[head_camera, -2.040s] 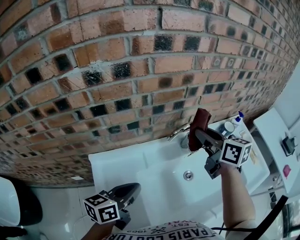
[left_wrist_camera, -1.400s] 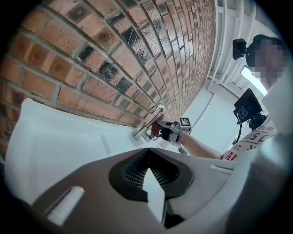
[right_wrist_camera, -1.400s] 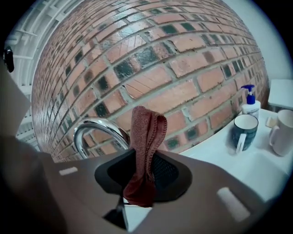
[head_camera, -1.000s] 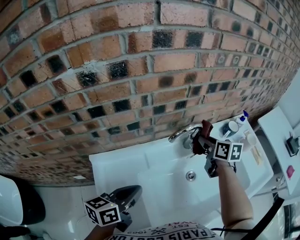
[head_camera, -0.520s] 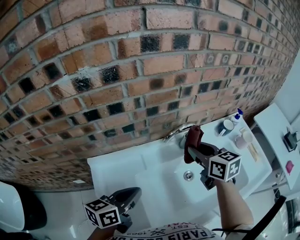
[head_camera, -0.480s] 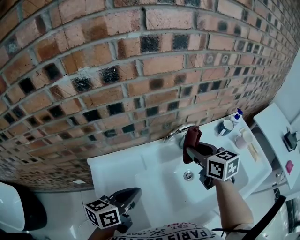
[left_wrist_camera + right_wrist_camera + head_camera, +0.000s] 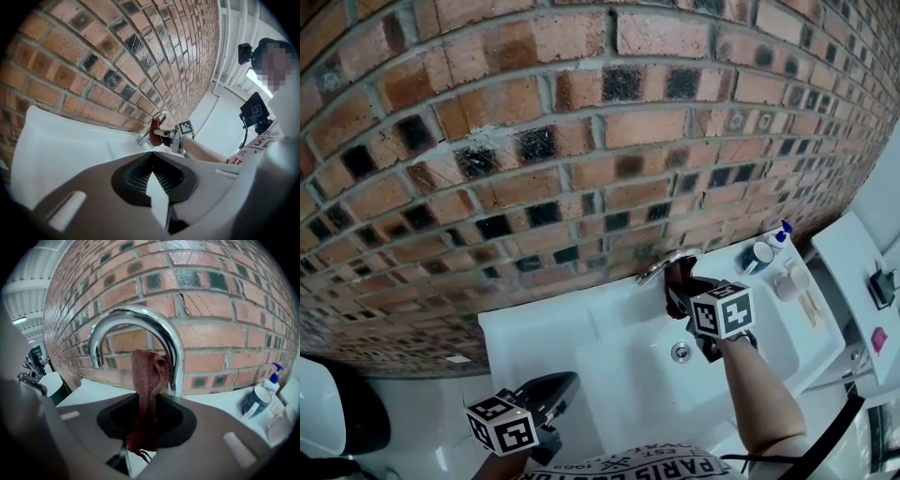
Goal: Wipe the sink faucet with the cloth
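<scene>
Cloth (image 7: 149,380), dark red, stands upright out of the right claw (image 7: 140,437), whose jaws are clamped on its lower end. Its upper part lies against the riser of the chrome faucet (image 7: 133,317), under the arch. In the head view this claw hangs over the white sink (image 7: 534,328), near the brick wall (image 7: 581,141). The left claw (image 7: 157,197) is closed on nothing, well apart from the faucet. A mug (image 7: 255,401) and spray bottle (image 7: 273,376) stand on the worktop (image 7: 213,400) right of the faucet

The faucet (image 7: 140,314) is glossy metal, the cloth (image 7: 147,376) coarse-knit, the sink (image 7: 534,323) smooth.
</scene>
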`<action>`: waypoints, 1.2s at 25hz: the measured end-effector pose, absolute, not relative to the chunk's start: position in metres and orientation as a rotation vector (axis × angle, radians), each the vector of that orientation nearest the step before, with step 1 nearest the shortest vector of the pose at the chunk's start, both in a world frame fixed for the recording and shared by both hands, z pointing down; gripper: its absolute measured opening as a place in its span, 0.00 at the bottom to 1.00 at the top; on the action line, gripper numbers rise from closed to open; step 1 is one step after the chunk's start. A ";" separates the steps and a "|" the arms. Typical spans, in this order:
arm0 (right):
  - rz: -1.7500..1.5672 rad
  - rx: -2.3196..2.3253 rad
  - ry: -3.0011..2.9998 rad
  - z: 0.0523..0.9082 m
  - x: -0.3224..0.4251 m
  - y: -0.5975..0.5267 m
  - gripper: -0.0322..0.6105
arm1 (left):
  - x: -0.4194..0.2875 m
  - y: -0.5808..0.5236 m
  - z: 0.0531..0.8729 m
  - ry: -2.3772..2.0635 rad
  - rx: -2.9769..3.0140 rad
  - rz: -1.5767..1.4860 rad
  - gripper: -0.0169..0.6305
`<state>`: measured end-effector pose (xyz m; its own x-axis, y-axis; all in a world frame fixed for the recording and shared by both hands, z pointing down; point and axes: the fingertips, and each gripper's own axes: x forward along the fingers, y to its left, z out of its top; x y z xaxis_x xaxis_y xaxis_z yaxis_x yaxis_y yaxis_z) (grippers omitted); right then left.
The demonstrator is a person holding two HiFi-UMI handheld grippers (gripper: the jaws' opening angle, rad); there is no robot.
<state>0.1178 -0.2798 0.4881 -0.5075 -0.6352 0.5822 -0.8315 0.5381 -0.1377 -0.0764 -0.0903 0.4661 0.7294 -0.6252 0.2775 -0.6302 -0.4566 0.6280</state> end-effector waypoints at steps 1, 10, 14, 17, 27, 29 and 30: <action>0.586 1.200 -2.289 0.492 0.120 -0.281 0.20 | -0.077 -0.091 0.467 -0.943 2.188 0.007 0.03; 0.691 1.234 -2.232 0.507 0.131 -0.289 0.20 | -0.077 -0.094 0.469 -0.933 2.178 0.000 0.04; 0.734 1.243 -2.246 0.507 0.132 -0.289 0.20 | -0.075 -0.093 0.469 -0.931 2.180 0.001 0.04; 0.725 1.255 -2.248 0.503 0.134 -0.288 0.20 | -0.075 -0.093 0.468 -0.930 2.183 0.001 0.04; 0.621 1.303 -2.344 0.452 0.131 -0.286 0.20 | -0.076 -0.092 0.465 -0.934 2.188 -0.015 0.04; 0.591 1.301 -2.364 0.441 0.128 -0.284 0.20 | -0.076 -0.092 0.464 -0.935 2.189 -0.021 0.04; 0.577 1.297 -2.373 0.436 0.125 -0.282 0.20 | -0.076 -0.092 0.464 -0.935 2.190 -0.023 0.04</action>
<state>0.1253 -0.2817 0.4360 -0.5055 -0.7000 0.5044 -0.8535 0.4915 -0.1733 -0.0761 -0.0922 0.4637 0.7338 -0.6296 0.2551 -0.6161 -0.4587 0.6403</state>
